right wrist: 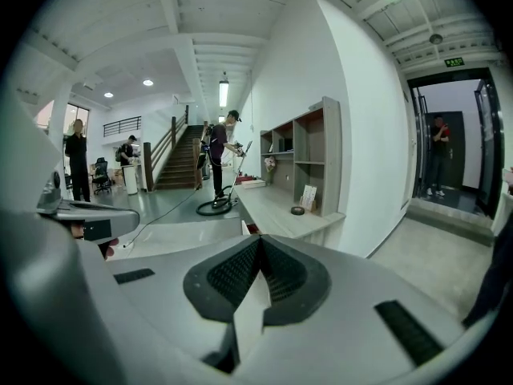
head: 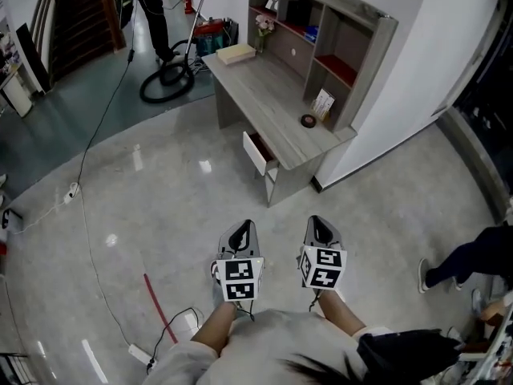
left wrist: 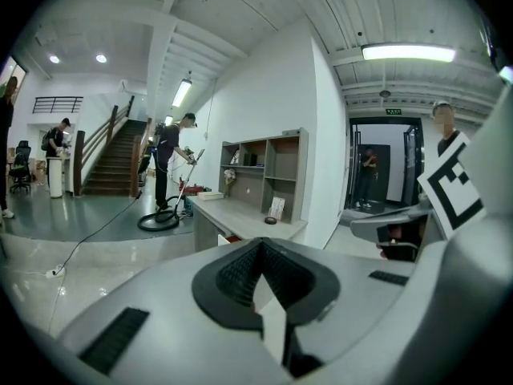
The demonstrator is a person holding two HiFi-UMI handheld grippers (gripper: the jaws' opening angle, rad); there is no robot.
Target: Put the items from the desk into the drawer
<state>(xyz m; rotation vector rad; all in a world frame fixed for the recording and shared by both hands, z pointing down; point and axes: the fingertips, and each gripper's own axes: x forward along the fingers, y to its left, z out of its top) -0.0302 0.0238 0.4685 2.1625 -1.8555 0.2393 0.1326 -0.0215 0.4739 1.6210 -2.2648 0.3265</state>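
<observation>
Left tongs [head: 243, 229] and right tongs [head: 319, 224] are side by side, close to the body of the one who holds them. Both are clenched tight with nothing in them. The arms behind them are cut off by the bottom edge.

Shiny grey floor [head: 160, 207] lies between the tongs and the table [head: 272, 95], which is well apart from them. At the table's near end a drawer [head: 258, 152] hangs open. Its inside is hard to see, only a bit of red.

On the table top, near that same end, lies a small black ring [head: 309, 120]. Just behind it a white card [head: 323, 103] leans on the shelf [head: 353, 38] at the back of the table. What fills the shelf is mostly hidden. At the table's far end lies a flat pale box [head: 236, 53], with flowers [head: 263, 24] just beside it.

Past the far end a person [head: 156, 10] stands by a black hose [head: 167, 83], head cut off by the top edge. Off to the right of the table, a leg [head: 469, 257] pokes in from the side.
</observation>
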